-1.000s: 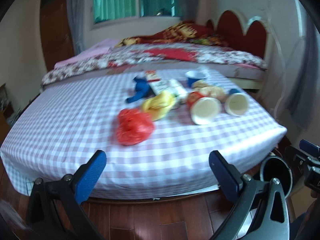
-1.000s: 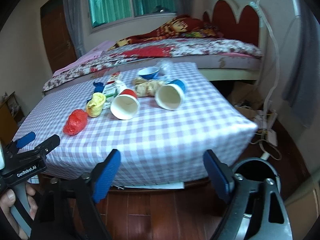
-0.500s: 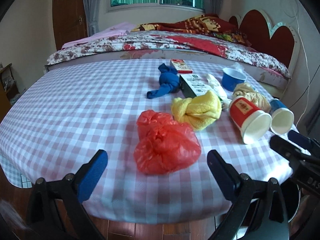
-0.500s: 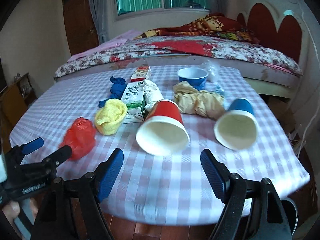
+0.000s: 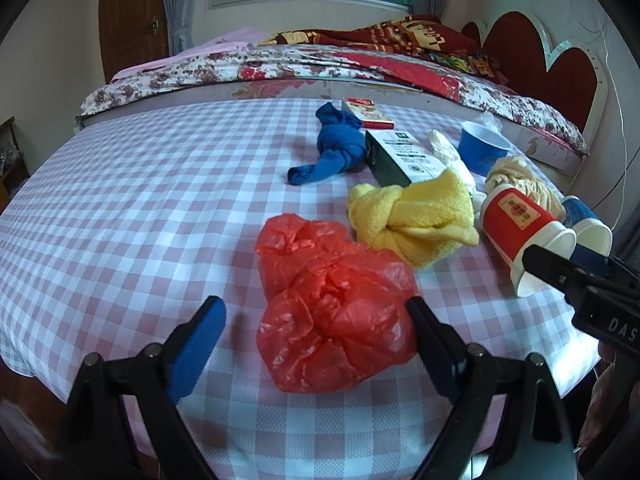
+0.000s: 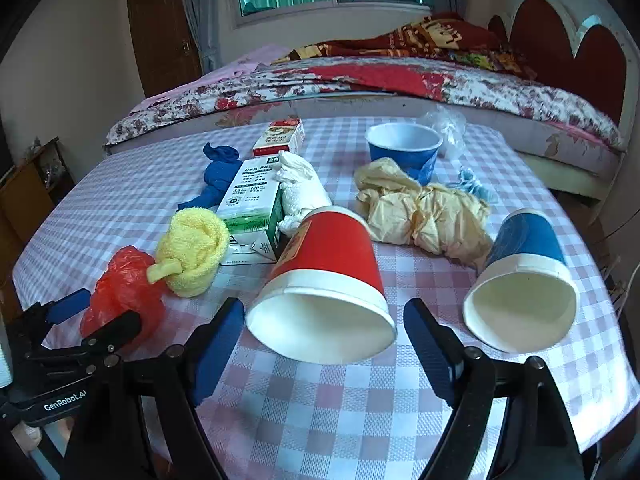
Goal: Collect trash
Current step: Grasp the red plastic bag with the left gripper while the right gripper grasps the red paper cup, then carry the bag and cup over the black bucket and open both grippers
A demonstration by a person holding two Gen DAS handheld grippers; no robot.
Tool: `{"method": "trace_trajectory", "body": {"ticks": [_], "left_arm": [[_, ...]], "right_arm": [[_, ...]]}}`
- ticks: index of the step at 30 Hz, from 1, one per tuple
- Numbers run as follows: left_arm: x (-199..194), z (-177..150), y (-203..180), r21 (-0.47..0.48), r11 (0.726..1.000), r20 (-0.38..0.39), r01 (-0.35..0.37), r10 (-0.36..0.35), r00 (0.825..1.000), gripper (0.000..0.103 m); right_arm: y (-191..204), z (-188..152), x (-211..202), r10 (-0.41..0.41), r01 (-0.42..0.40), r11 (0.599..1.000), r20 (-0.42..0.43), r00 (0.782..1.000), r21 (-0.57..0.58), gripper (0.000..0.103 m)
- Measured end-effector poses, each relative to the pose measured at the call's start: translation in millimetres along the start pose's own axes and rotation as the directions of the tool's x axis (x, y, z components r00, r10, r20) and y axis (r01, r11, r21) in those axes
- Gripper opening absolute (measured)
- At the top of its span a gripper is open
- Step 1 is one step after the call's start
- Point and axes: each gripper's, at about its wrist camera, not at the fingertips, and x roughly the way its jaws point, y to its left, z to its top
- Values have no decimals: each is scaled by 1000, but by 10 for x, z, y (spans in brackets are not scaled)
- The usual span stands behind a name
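Two handheld grippers hover over a checkered surface (image 5: 120, 208) strewn with trash, a bed (image 6: 400, 80) behind it. The left gripper (image 5: 316, 320), jaws spread wide and holding nothing, frames a crumpled red plastic bag (image 5: 336, 320) lying between its blue-padded fingers (image 5: 200, 344), with a clear gap at the left finger. Just behind the bag sits a knotted yellow cloth (image 5: 416, 216), with a knotted blue cloth (image 5: 336, 152) farther back.

The right gripper (image 6: 324, 344), jaws likewise released, straddles the open mouth of a red paper cup (image 6: 328, 276) lying on its side. A blue paper cup (image 6: 524, 276), also tipped over, lies to the right of the fingers. Between and behind the two cups rests a crumpled beige bag (image 6: 424, 208), touching a second, upright blue cup (image 6: 404, 152). A green-and-white carton (image 6: 252, 204) lies flat behind the red cup, white wadded tissue (image 6: 300, 192) against its side and a small red-and-white box (image 6: 280, 136) farther back. In the right wrist view, the left gripper appears at the lower left beside the red bag.
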Motion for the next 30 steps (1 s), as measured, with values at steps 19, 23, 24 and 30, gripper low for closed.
{"method": "trace_trajectory", "body": {"ticks": [19,23,24,30], "left_arm": [[-131,-31,-42,21,997,48,77,-78,996,35],[-246,-28,-101,40,995,69,91,-94,993,35],[-273,-30,-116,44,995,73,94,-97,993,35],[-449,-61,-304,76,988,94,135,-142,985,35]], "right_arm": [[40,-38,-56,33,-34,998,-3,999,-53,50],[28,-99,-234,46,-44,998,46,998,-48,49],[24,-110,-282,44,-42,998,56,997,-45,49],[-106,-227,-713,35,-33,999,131,991,-13,49]]}}
